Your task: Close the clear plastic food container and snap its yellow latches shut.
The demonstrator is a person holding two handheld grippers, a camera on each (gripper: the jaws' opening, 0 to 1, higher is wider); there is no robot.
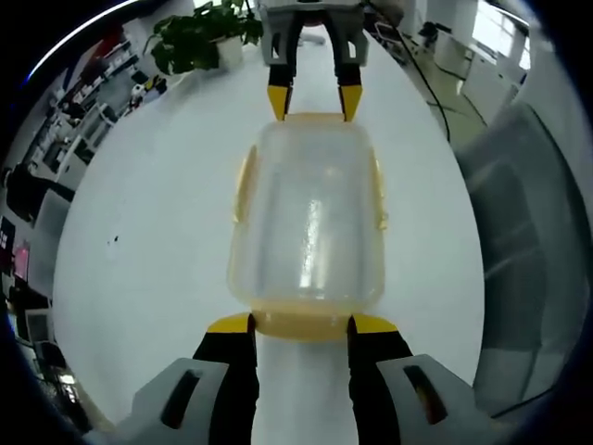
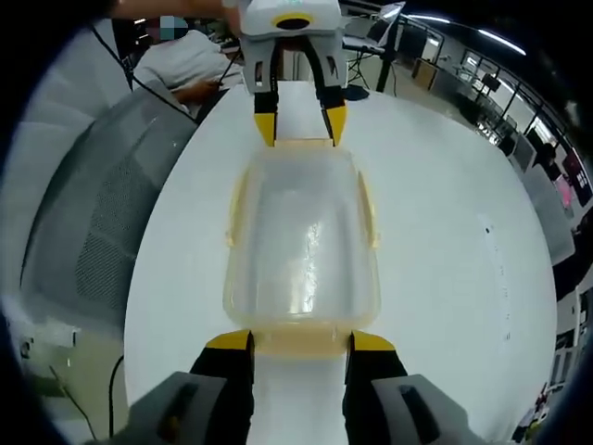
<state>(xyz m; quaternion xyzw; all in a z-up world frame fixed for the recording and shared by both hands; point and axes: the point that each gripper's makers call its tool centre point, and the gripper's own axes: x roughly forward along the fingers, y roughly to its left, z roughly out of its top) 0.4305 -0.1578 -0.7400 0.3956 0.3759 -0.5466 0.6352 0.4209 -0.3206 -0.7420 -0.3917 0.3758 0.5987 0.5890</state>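
Centrally in both views the lidded container (image 1: 306, 227) sits on the white desk (image 1: 148, 232), left gripper (image 1: 301, 324) and right gripper (image 2: 298, 341) spread open, empty, straddling opposite end latches; best press both ends down evenly.

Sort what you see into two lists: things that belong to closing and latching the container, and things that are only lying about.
Part of the job: clear container, yellow end latch, left tongs, right tongs.

Lying about: potted plant, grey chair, cables.
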